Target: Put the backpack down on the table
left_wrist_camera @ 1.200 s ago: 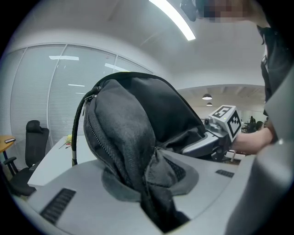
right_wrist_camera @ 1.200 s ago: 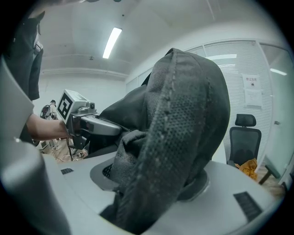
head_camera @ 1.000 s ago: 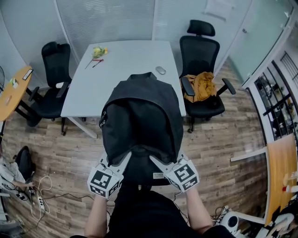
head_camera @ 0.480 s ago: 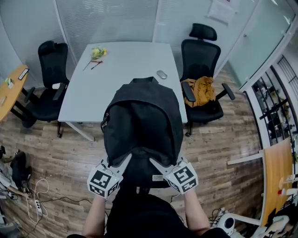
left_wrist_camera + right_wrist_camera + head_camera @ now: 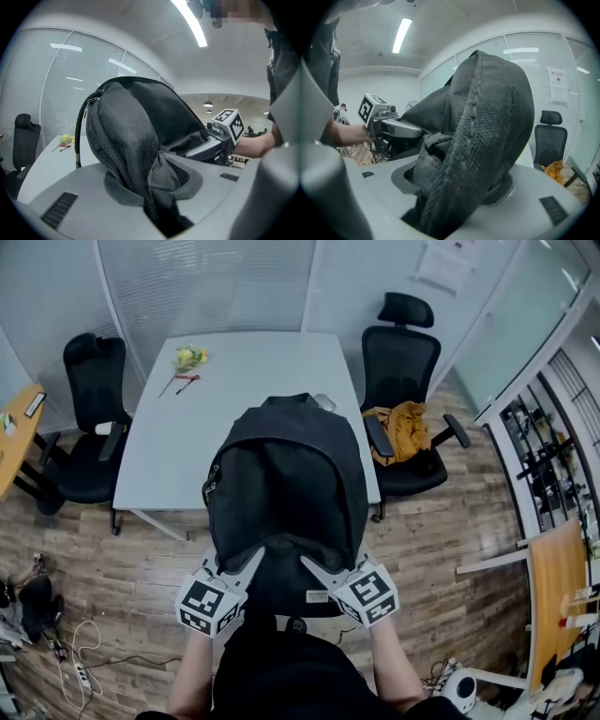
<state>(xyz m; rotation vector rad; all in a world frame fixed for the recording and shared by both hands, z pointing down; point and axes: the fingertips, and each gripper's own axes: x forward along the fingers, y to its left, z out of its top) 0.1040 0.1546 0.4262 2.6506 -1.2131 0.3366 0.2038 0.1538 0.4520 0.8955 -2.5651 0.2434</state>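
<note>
I carry a black backpack [image 5: 286, 486] in the air, in front of the near end of the white table [image 5: 187, 427]. My left gripper [image 5: 251, 561] is shut on the bag's lower left edge; the dark fabric [image 5: 150, 183] is pinched between its jaws. My right gripper [image 5: 314, 563] is shut on the lower right side, with a mesh shoulder strap [image 5: 473, 154] clamped between its jaws. In the left gripper view the right gripper's marker cube [image 5: 229, 124] shows past the bag. The backpack's top hides part of the table's near right corner.
On the table lie yellow flowers [image 5: 189, 357] and a red pen [image 5: 184, 379] at the far left. Black office chairs stand left [image 5: 84, 418] and right [image 5: 403, 390] of it, the right one holding an orange-brown garment [image 5: 405, 427]. The floor is wood planks, with cables [image 5: 70, 638] at lower left.
The table has come nearer, and the backpack held in both grippers now overlaps its near right corner and hides the mouse. Both grips look unchanged.
</note>
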